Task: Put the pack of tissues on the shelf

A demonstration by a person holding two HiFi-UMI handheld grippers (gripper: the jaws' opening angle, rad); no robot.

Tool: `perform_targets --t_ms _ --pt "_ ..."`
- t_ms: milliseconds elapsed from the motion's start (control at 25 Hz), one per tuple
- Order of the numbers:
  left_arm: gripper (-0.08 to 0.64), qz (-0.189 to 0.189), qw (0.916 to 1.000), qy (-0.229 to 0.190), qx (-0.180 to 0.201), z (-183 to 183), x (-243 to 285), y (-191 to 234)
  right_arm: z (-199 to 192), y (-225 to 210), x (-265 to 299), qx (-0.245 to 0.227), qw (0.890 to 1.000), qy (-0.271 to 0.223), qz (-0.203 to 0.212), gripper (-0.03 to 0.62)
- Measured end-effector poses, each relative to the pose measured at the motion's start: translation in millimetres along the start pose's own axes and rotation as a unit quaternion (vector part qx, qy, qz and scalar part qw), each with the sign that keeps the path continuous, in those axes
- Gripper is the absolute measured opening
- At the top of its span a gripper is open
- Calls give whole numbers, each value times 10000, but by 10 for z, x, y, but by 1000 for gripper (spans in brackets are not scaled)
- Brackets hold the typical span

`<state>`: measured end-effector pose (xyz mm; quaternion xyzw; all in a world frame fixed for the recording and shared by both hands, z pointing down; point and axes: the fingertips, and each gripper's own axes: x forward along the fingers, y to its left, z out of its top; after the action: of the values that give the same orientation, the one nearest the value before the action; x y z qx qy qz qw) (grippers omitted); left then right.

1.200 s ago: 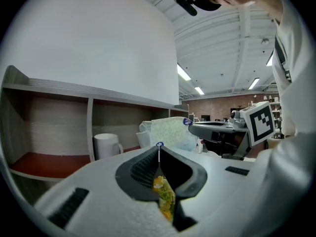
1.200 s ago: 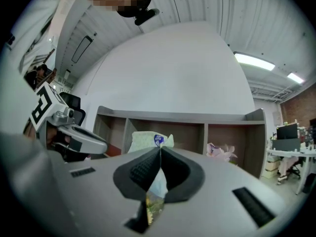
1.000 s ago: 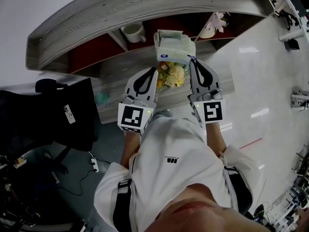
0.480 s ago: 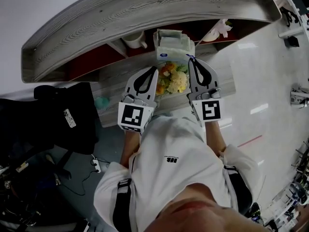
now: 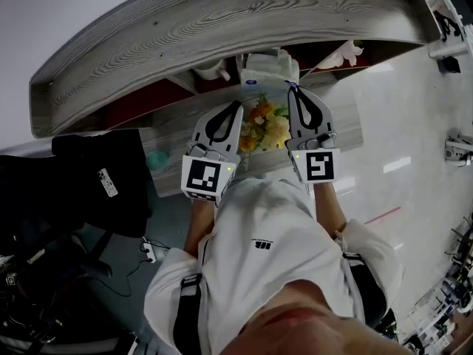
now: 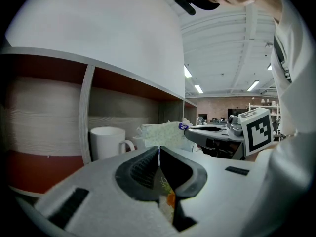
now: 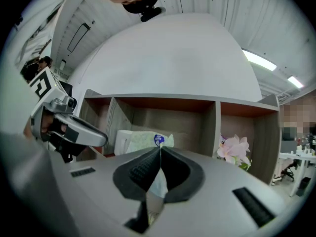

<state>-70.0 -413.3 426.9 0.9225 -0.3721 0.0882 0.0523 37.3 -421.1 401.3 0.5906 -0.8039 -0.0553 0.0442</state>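
Pack of tissues (image 5: pixel 270 66): at the mouth of the middle bay of the shelf (image 5: pixel 222 21), beside the mug (image 6: pixel 106 142); set down or not, undetermined.
Right gripper (image 7: pixel 160 151): jaws clamped on the wrapper's near edge, likely so the body leads inward.
Left gripper (image 6: pixel 159 151): jaws together, nothing visibly gripped; alongside, apparently idle.

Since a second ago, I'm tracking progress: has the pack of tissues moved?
Yes. The pack of tissues has gone forward, into the shelf: its far end now sits under the shelf's top board, which it cleared before.
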Motion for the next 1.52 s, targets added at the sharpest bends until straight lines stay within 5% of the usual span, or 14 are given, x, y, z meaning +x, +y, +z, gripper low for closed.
perform_targets --t_ms 960,1200,1520 --pt "32 81 10000 30 -28 -26 165 169 -159 -61 324 -147 9999 69 27 31" --pt "32 132 9999 0 15 8 127 155 -114 -81 300 -126 9999 -14 52 119" --pt "32 159 9998 -108 80 85 72 67 -23 -98 195 -261 9996 -60 53 115"
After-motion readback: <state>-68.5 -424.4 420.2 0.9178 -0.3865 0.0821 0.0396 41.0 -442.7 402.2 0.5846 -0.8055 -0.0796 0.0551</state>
